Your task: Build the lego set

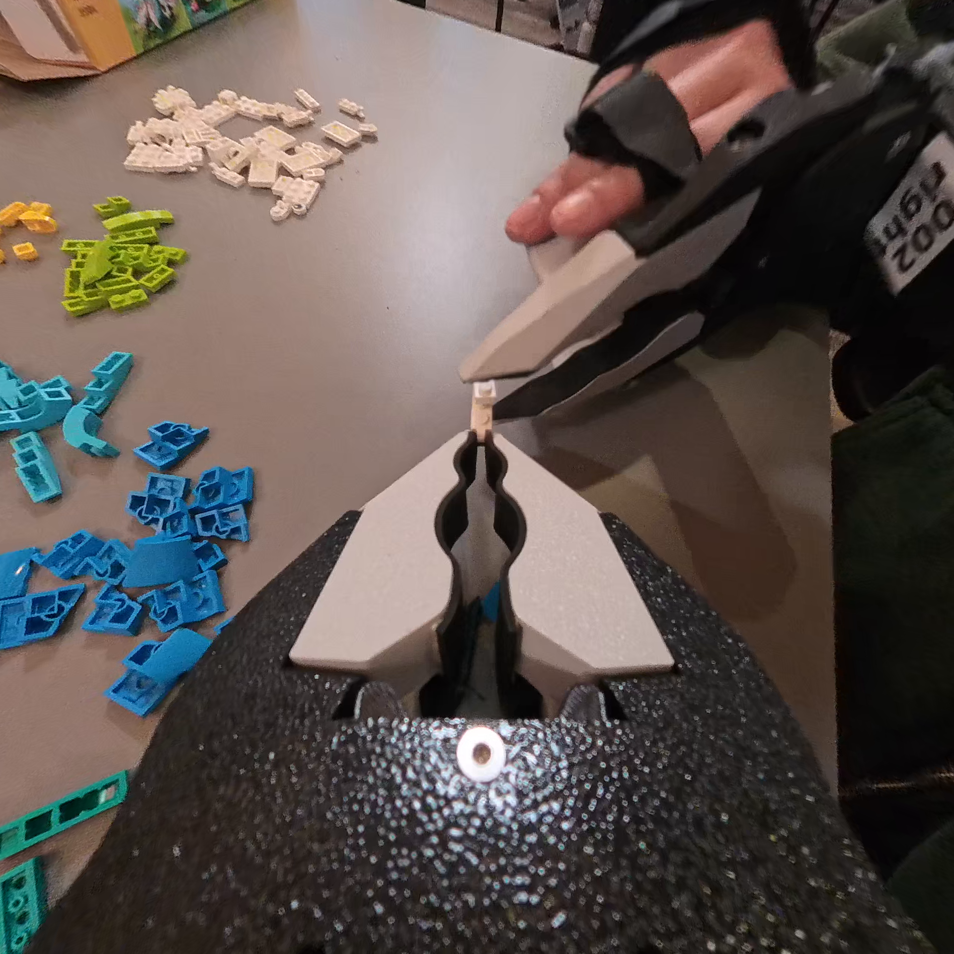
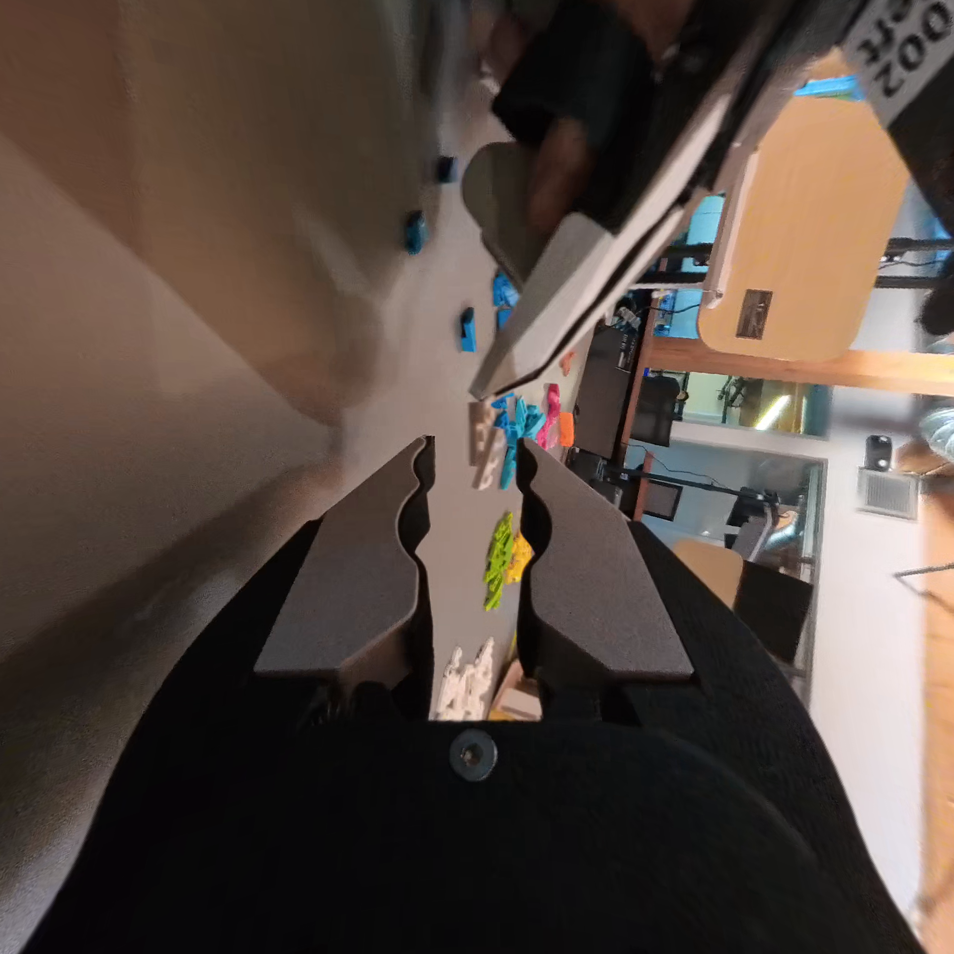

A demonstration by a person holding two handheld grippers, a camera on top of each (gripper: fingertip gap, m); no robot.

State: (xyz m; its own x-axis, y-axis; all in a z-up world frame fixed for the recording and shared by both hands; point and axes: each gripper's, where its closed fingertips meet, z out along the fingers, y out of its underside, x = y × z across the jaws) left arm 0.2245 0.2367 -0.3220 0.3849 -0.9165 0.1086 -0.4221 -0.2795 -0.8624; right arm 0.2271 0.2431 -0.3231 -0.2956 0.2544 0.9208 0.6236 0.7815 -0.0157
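Note:
My left gripper [image 1: 482, 439] is shut on the lower end of a small tan lego piece [image 1: 483, 413] and holds it upright above the grey table [image 1: 361, 320]. My right gripper [image 1: 482, 393] comes in from the right, its two tips on either side of the piece's upper end with a gap. In the right wrist view my right gripper [image 2: 475, 446] is open, and the tan piece [image 2: 481, 433] sits just beyond its tips, held by the left gripper [image 2: 477, 392], which reaches in from the upper right.
Loose bricks lie sorted by colour on the table's left: white [image 1: 242, 144], lime green [image 1: 121, 258], yellow [image 1: 31, 219], turquoise [image 1: 46, 413], blue [image 1: 170, 542] and teal beams [image 1: 57, 818]. The set's box [image 1: 103, 26] stands at the far left. A gloved hand [image 1: 645, 144] holds the right gripper.

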